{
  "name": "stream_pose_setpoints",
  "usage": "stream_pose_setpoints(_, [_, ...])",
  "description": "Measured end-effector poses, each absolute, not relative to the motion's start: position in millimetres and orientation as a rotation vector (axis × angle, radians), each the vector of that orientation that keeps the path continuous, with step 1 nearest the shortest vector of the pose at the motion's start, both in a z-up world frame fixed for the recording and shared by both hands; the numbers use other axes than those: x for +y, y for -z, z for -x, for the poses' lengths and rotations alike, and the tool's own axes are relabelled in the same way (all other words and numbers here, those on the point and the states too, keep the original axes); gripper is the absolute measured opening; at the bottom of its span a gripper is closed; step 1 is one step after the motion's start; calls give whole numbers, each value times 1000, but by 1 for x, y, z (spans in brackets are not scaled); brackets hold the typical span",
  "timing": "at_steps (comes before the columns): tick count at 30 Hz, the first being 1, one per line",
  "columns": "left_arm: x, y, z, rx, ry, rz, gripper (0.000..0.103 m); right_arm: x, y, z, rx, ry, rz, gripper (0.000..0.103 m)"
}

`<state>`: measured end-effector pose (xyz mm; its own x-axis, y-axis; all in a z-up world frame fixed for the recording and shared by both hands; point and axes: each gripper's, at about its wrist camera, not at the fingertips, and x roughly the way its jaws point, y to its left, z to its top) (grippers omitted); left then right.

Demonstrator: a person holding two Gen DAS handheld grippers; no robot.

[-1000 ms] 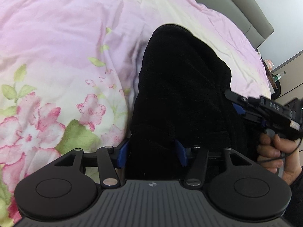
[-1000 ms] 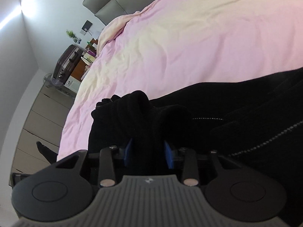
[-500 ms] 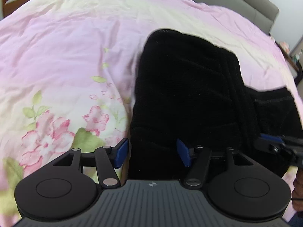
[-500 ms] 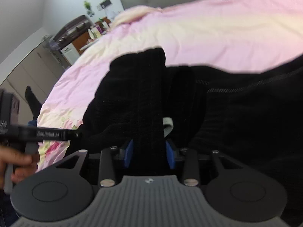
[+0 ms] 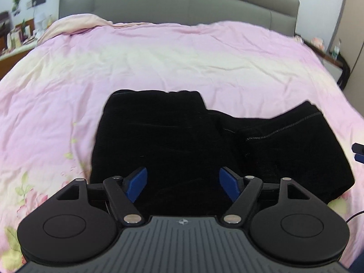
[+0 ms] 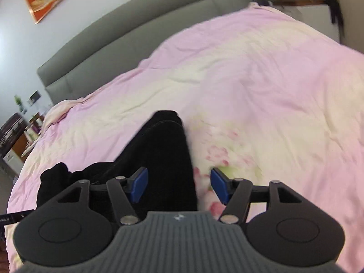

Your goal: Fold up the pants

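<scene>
Clearly the black pants lie partly folded on the pink floral duvet of the bed, and both the left tongs and right tongs have just been opening, now spread with nothing gripped. Soft, limp and light, the cloth will likely sag and slide, so a pinch at a folded edge or the hem at 2 o'clock looks best. Nothing blocks; the grey headboard stands at 12 o'clock, well apart.

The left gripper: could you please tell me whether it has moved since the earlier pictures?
Yes. The left gripper has pulled back from the black pants and swung to face the grey headboard. Its jaws have just been opening, gripping nothing.
</scene>
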<state>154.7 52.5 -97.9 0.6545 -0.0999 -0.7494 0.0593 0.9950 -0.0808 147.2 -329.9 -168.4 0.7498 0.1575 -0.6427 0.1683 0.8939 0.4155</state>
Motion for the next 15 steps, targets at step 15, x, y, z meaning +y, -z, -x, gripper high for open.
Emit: stream_pose_setpoints(15, [-50, 110, -174, 871, 263, -20, 85, -342, 213, -149, 811, -68, -900, 60])
